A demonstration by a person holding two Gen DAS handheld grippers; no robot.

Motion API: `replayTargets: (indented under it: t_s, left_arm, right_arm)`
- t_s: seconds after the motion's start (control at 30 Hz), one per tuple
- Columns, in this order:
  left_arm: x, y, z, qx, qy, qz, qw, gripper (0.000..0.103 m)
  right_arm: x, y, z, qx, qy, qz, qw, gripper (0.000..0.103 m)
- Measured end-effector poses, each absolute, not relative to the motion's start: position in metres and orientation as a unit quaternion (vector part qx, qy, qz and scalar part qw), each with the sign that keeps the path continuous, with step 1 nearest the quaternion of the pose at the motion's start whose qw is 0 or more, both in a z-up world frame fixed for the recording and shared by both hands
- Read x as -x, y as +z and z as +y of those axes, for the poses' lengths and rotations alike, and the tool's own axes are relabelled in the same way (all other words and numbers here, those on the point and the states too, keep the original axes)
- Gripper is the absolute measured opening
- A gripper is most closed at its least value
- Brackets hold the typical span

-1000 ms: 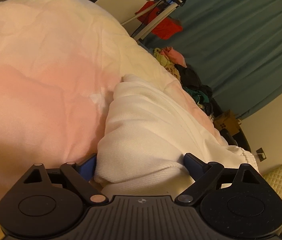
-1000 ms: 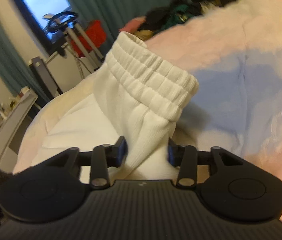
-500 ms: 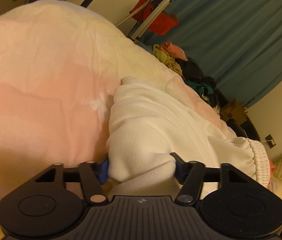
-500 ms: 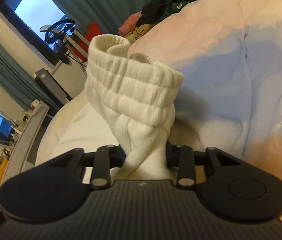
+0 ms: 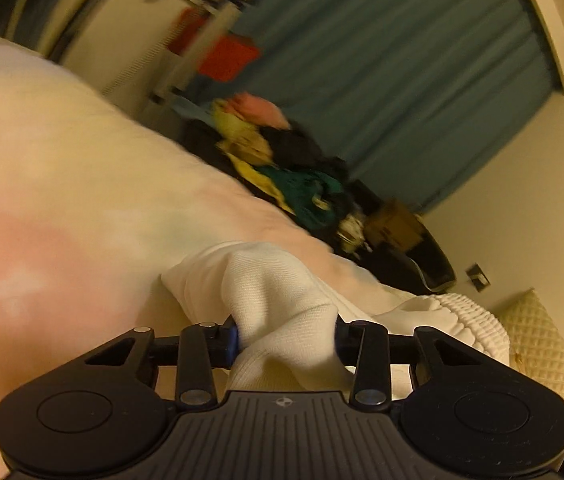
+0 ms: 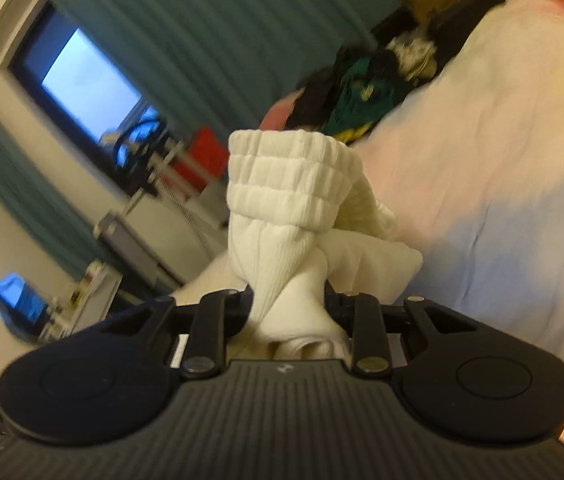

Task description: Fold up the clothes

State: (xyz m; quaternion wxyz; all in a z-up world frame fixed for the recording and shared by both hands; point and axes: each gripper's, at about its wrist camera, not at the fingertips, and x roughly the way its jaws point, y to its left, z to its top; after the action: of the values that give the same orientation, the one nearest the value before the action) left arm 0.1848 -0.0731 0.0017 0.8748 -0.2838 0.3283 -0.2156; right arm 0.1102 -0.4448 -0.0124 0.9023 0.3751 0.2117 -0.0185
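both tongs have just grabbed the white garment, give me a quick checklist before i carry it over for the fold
1. Left tongs have cloth: ok. Jaws closing, a bunch of the white knit garment between them.
2. Right tongs have cloth: ok. Jaws closing on the cloth just below the ribbed elastic band.
3. Both grips on the same garment: ok, as far as it shows; the ribbed band also appears at the right of the left view.
4. Garment clear of the pastel bedspread: cannot tell; its lower part is hidden behind the tongs.
5. Landing area free: ok nearby; the pile of dark and coloured clothes lies at the far edge.
6. Layers lying flat: not ok, cloth is bunched.
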Motion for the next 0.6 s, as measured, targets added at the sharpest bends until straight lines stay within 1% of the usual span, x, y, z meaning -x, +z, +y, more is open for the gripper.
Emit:
replayTargets:
  t_s: [0.17,0.3,0.47,0.6]
  left_arm:
    - [-0.247,0.017,-0.182,0.272,-0.261,0.337,0.863,0.041]
    - [-0.288,0.004,-0.266,0.261,-0.29,0.346,0.854,0.041]
    - [-0.322,-0.038,-0.339,0.23,-0.313,0.372,0.843,0.041]
    - [-0.315,-0.077,-0.349,0.182,-0.342,0.36,0.849,0.043]
  right_arm:
    - [-0.135,0.005,-0.533,-0.379,-0.075,0.184,0.904,0.03]
    - [-0.153,-0.005,-0.599,-0.381,-0.124,0.165,0.901,0.03]
    - [-0.161,-0.048,-0.655,-0.413,-0.172,0.16,0.88,0.03]
    - [-0.144,-0.108,-0.663,-0.463,-0.187,0.164,0.851,0.031]
